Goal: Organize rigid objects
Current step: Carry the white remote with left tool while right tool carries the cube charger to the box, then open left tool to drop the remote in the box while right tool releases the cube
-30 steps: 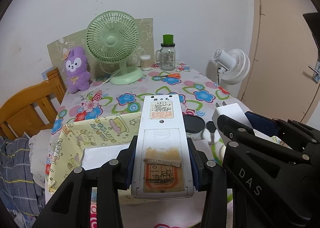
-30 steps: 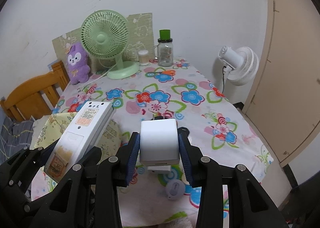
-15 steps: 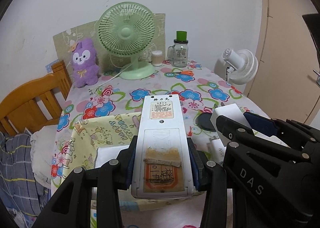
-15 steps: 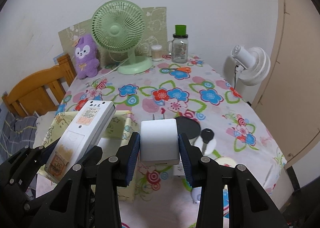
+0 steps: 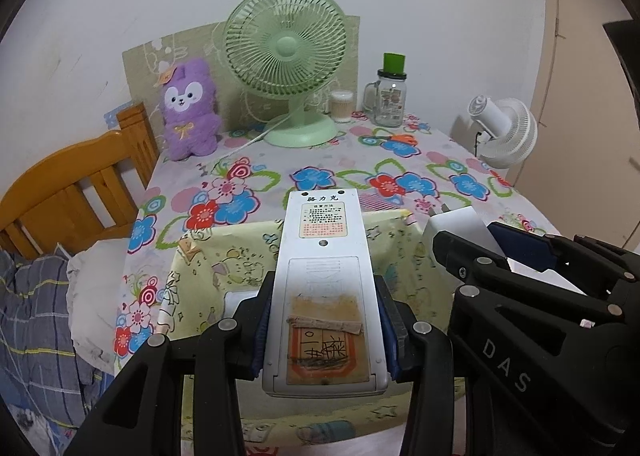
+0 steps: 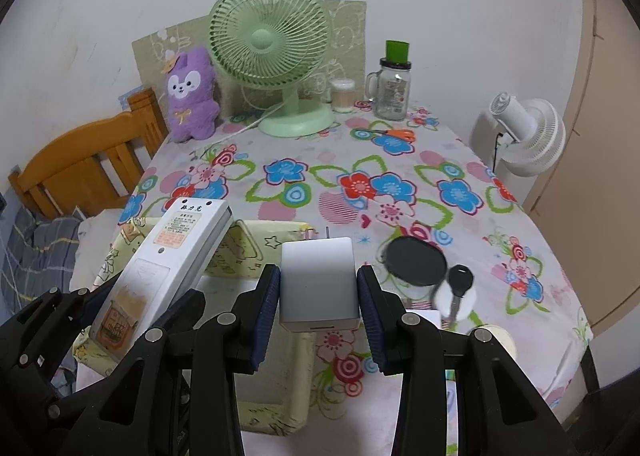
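Two loads carried | left gripper (image 5: 326,332) clamped on remote (image 5: 325,288) | right gripper (image 6: 318,306) clamped on charger (image 6: 318,286) | both to be lowered level inside yellow box (image 6: 276,232), then released.

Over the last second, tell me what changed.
Both hand-held grippers drew back toward the near table edge and over the yellow box. The left still clamps the remote control, the right the white charger. Nothing was released; the green fan stayed put.
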Motion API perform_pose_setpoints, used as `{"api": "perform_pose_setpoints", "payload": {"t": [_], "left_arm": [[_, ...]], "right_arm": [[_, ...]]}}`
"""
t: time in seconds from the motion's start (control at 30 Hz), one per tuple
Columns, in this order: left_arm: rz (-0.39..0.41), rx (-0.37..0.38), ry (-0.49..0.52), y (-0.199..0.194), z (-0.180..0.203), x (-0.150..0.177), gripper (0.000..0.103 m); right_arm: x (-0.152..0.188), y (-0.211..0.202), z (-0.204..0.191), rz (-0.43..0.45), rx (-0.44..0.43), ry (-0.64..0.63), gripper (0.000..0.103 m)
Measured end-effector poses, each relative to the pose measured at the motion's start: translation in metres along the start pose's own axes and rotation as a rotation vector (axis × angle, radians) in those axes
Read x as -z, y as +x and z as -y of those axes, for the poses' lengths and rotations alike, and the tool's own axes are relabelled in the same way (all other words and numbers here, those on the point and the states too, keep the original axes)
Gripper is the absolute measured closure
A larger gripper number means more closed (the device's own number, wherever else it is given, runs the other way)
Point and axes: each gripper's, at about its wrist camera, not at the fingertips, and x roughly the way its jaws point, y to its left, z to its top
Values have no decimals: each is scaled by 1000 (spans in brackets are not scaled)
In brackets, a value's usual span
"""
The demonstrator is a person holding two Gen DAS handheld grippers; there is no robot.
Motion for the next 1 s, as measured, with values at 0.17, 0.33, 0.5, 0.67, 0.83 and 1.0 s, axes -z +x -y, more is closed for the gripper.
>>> {"api": "perform_pose_setpoints", "payload": {"t": [0.17, 0.33, 0.5, 0.67, 0.83, 1.0], "left_arm": [[-23, -9, -9, 8, -10, 4, 58], [-38, -36, -26, 14, -21, 8, 58], [-58, -60, -44, 21, -30, 13, 58], [-83, -70, -61, 30, -37, 17, 58], [-95, -79, -60, 37, -39, 20, 58], [-92, -88, -62, 39, -37, 21, 57]], "right_arm": [[-2, 9, -11, -13, -15, -18, 60], [-3, 17, -22, -25, -31, -34, 60], [-4, 23, -31, -36, -49, -46, 60], [-2, 34, -36, -61, -56, -50, 60], [1, 48, -40, -91, -63, -45, 60], [2, 57, -44, -105, -67, -47, 60]]}}
